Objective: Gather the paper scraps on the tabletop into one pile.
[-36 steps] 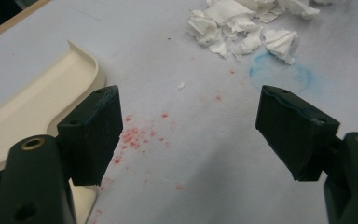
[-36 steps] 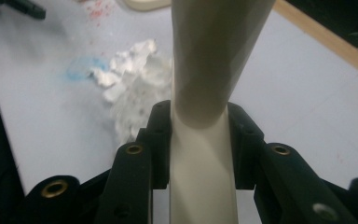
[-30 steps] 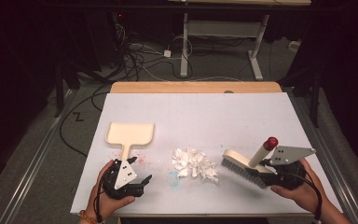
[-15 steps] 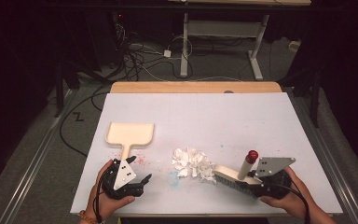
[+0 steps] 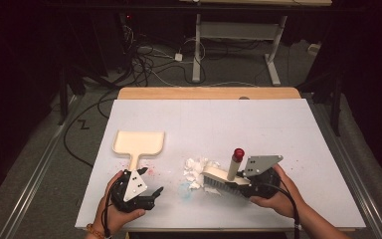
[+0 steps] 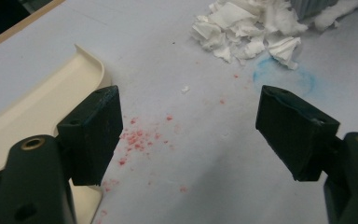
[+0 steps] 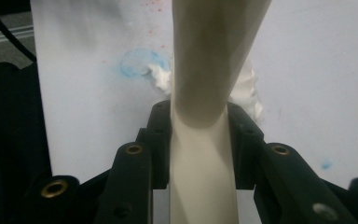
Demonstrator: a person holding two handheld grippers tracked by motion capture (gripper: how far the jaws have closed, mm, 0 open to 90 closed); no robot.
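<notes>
A cream dustpan (image 5: 139, 143) lies flat at the left of the white board, its handle pointing toward the person. Just right of that handle, my left gripper (image 5: 151, 194) rests open with nothing between its jaws; the left gripper view has the dustpan (image 6: 42, 107) by the left jaw of the left gripper (image 6: 191, 126). A pile of white paper scraps (image 5: 196, 169) sits mid-board. My right gripper (image 5: 243, 181) is shut on the cream handle of a brush (image 5: 219, 180) with a red tip. The bristles touch the pile's right side. In the right gripper view, the handle (image 7: 205, 70) rises between the right gripper's (image 7: 199, 140) jaws.
The white board (image 5: 278, 129) covers a wooden table (image 5: 209, 93). Red specks (image 6: 135, 137) and a blue smudge (image 6: 284, 77) mark the board near the left gripper. Cables and a desk frame (image 5: 238, 35) lie on the floor beyond the far edge.
The right gripper has carried the brush leftward and down, from well right of the scraps to the pile's right edge. The left gripper has stayed in place.
</notes>
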